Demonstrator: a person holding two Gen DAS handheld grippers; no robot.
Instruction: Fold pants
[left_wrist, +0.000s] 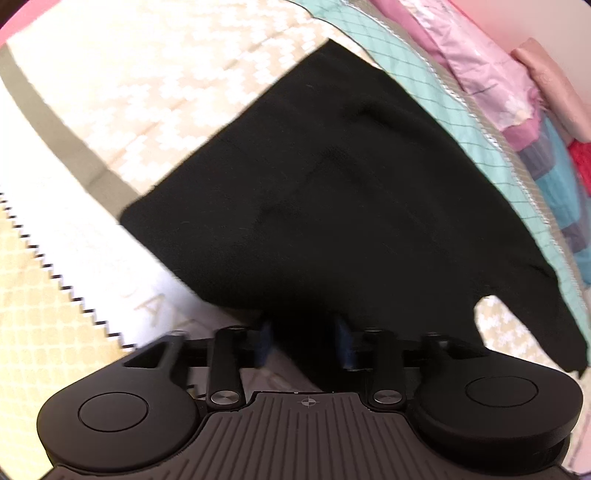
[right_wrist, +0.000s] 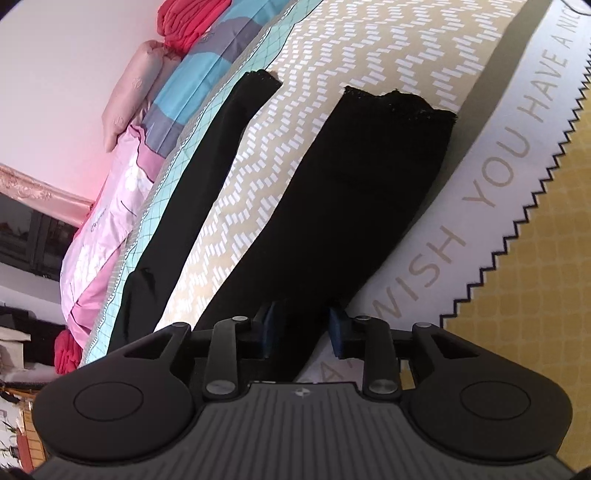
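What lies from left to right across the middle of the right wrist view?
Pink quilt → teal-edged blanket → thin pant leg → zigzag bedsheet → wide pant leg → lettered white band → yellow panel.

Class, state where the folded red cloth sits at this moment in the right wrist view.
The red cloth lies at the top left, beside the pink pillow and the blue-grey bedding.

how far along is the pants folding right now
Early. Done: black pants laid on the patterned bedspread, legs still apart. In hand: left gripper has the upper part's edge between its fingers, and right gripper likewise a leg; grip unclear. Left: bringing the legs together, then folding lengthwise.
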